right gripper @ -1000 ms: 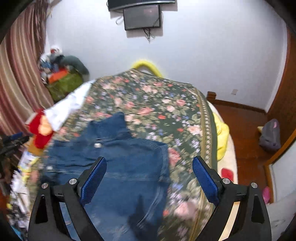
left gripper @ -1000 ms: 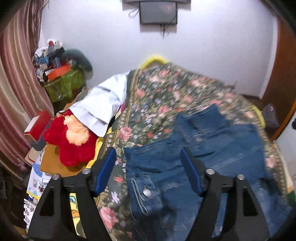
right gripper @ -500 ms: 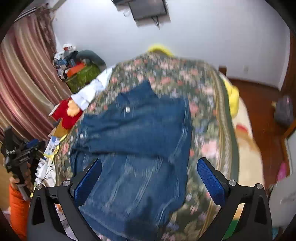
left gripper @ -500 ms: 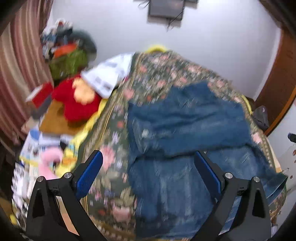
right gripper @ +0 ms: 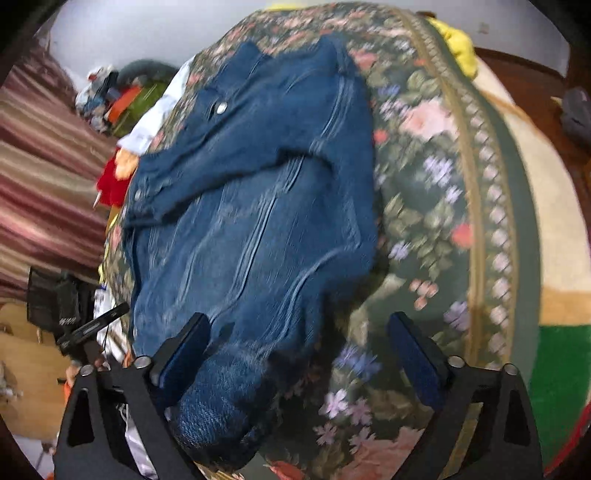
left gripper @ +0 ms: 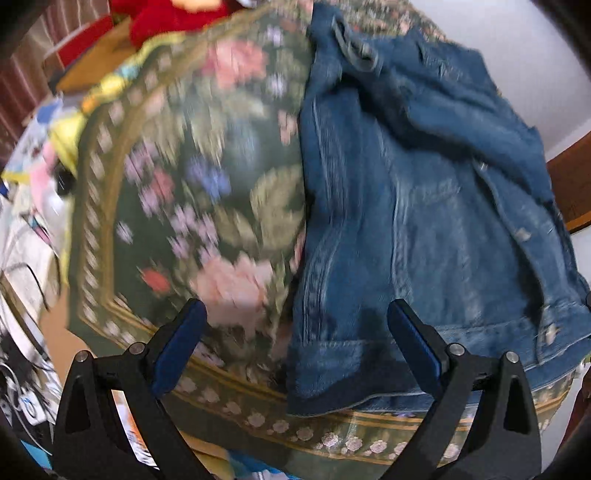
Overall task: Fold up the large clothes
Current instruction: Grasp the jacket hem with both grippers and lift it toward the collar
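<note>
A blue denim jacket (left gripper: pixel 406 184) lies spread on a floral bedspread (left gripper: pixel 207 177), one sleeve folded across its chest. My left gripper (left gripper: pixel 295 310) hangs open just above the jacket's near left hem corner, which shows between its jaws without touching the pads. In the right wrist view the jacket (right gripper: pixel 258 184) runs away from me over the bedspread (right gripper: pixel 424 206). My right gripper (right gripper: pixel 299 319) is over the near right corner. Its jaws are closing, with a bunched denim corner beside the left pad, and the pads do not press on it.
A red plush toy (left gripper: pixel 166 14) and floor clutter (left gripper: pixel 26 240) lie left of the bed. In the right view a striped curtain (right gripper: pixel 40 177) hangs at left, a yellow cloth (right gripper: pixel 458 40) sits at the bed's far end, and a wooden floor (right gripper: pixel 535 85) shows at right.
Both grippers have dropped toward the bed's near edge and tilted downward, so the jacket now fills both views. The left jaws have widened since the first frame.
</note>
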Demonstrator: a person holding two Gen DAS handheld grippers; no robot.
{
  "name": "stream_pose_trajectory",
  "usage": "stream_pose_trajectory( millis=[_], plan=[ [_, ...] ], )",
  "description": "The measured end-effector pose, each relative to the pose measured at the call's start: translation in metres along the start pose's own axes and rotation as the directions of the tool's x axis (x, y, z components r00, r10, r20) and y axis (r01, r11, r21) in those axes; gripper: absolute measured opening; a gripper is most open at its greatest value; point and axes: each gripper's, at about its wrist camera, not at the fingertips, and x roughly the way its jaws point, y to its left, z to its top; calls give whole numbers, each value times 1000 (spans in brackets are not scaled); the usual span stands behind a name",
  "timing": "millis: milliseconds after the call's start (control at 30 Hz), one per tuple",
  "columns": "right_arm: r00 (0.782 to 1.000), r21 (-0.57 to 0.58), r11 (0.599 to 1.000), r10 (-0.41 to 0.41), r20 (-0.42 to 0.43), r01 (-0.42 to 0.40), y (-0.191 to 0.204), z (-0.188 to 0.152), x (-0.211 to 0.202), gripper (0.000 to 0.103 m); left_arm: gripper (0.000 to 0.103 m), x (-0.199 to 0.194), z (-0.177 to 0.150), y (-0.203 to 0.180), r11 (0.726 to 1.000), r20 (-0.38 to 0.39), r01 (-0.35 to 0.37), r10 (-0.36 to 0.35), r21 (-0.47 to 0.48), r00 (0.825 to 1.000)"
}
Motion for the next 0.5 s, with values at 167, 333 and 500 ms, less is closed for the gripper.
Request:
stream_pose_trajectory(
  millis=[167,333,500],
  plan=[
    [999,-52,998,24,32,-22,14,-10,4,60,73,21,-12,-5,995,-47,75,-78,-62,996],
    [997,-65,996,64,40,-61,27,-6,5,30,28,10,-8,-22,996,-15,82,-82,-20,996],
    [988,-100,991,100,122,-88,41,9,-10,22,24,-31,1,-48,993,81,100,-105,67,991]
  ],
)
